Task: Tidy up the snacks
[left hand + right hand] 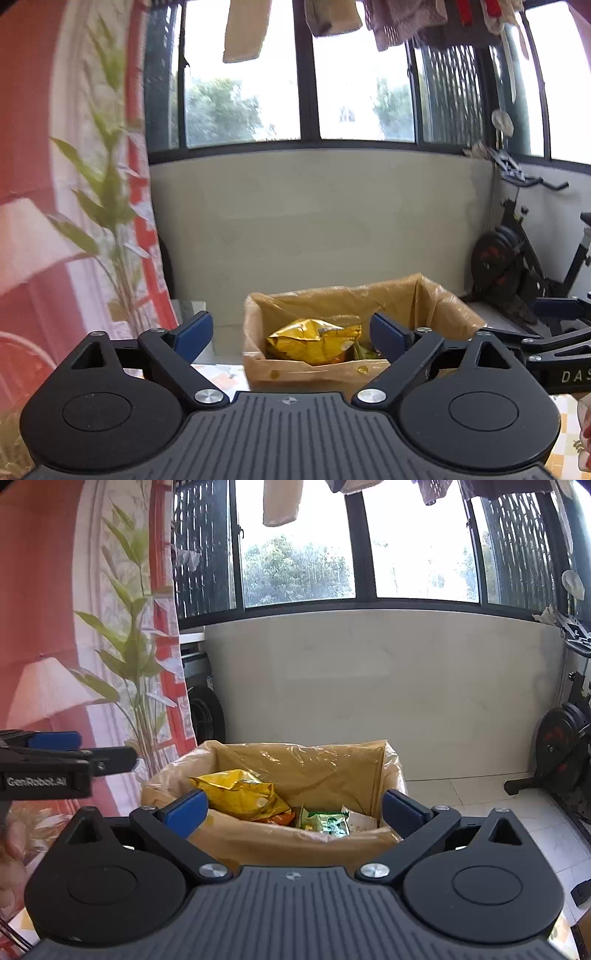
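Nearest: left gripper, jaws spread wide, blue pads empty, nothing between them; right gripper the same, wide and empty. Both hang above the near edge of the cardboard box, clear of it. The box is lined with a loose plastic liner draped over its rim. Inside: gold snack bag uppermost on the left side, green packets low at the right front, an orange pack partly hidden under the gold one. Judgement: one deposit looks complete; the next step is to fetch another snack, though none outside the box is in view. To do it well, keep the pads clear of the liner. Beyond: plain wall, window, exercise bike at right.
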`<state>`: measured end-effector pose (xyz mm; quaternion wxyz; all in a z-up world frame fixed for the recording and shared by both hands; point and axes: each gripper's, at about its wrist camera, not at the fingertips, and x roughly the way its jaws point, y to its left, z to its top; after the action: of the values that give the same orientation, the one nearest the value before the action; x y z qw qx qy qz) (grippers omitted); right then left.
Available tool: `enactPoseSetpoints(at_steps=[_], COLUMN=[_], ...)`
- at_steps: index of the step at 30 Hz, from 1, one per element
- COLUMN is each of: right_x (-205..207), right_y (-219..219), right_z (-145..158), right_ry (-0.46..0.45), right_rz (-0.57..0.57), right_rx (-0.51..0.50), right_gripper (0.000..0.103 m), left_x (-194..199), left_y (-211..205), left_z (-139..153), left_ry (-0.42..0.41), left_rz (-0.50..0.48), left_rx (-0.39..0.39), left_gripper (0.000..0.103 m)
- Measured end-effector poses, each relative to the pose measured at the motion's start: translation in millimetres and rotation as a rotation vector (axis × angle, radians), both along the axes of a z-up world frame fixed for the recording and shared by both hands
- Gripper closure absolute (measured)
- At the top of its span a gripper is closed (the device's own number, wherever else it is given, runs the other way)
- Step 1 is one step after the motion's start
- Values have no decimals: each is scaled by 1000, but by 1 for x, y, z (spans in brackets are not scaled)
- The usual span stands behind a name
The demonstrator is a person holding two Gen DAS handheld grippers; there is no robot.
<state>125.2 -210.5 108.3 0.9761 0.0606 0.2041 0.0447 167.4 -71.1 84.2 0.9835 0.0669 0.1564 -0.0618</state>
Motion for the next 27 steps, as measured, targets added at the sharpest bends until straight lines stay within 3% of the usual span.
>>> enactPoseSetpoints(at_steps=[5,11,27], right_x=[-32,-67,-97], right_y=[0,4,8], right_z=[15,27,26], right_ry=[-20,-55,-37], right_rz=[-44,-75,-97], right_rx=[-4,18,28], right_gripper=[0,0,0], left_x=[-38,-72,-87], left_y=[1,4,17], left_z=[14,21,19], left_ry=[-29,-28,-22], left_rz=[35,43,66], left_rx=[34,20,11], left_gripper=[7,7,7])
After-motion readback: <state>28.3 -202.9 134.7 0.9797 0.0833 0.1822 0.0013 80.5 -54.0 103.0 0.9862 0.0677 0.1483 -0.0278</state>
